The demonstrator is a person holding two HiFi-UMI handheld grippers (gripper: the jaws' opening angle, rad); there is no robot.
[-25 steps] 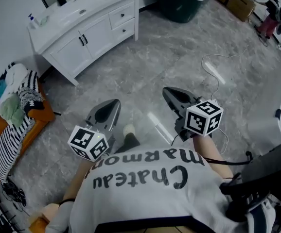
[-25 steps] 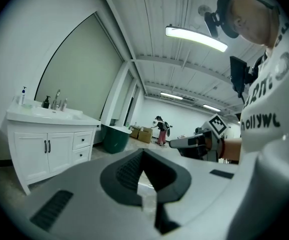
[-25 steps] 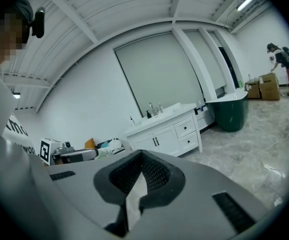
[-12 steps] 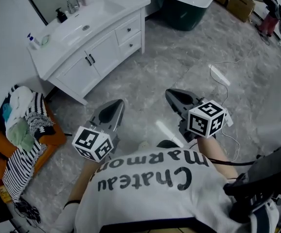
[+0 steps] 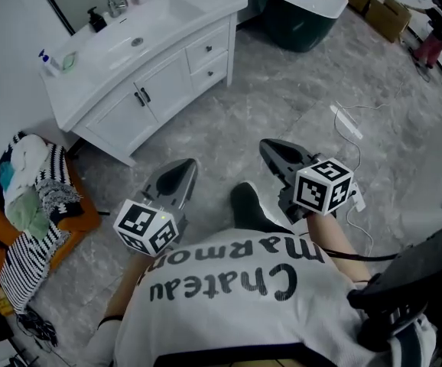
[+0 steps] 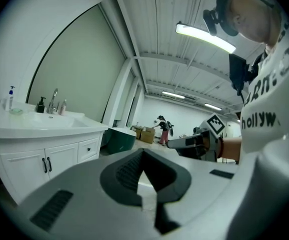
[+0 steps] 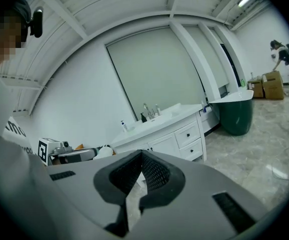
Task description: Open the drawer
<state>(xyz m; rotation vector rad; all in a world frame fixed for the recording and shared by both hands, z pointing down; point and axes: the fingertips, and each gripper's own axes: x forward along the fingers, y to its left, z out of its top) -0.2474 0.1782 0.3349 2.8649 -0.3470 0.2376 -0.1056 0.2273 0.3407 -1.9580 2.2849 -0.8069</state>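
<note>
Head view: a white vanity cabinet with a basin top (image 5: pixel 121 102) stood at the upper left of the frame, on a grey marbled floor (image 5: pixel 282 90). Two small white drawers with dark knobs (image 5: pixel 208 50) were stacked at the cabinet's right end, and both sat flush and closed. The left gripper (image 5: pixel 184 164) and right gripper (image 5: pixel 267 145) were held over the floor near frame centre, well apart from the cabinet, with a dark shoe (image 5: pixel 245 203) between them. A heap of striped clothing (image 5: pixel 30 205) lay at the left edge.

Left gripper view: jaws pressed together, nothing between them.

Right gripper view: jaws likewise pressed together and empty. The drawers appeared at centre right, beyond the tips.
</note>
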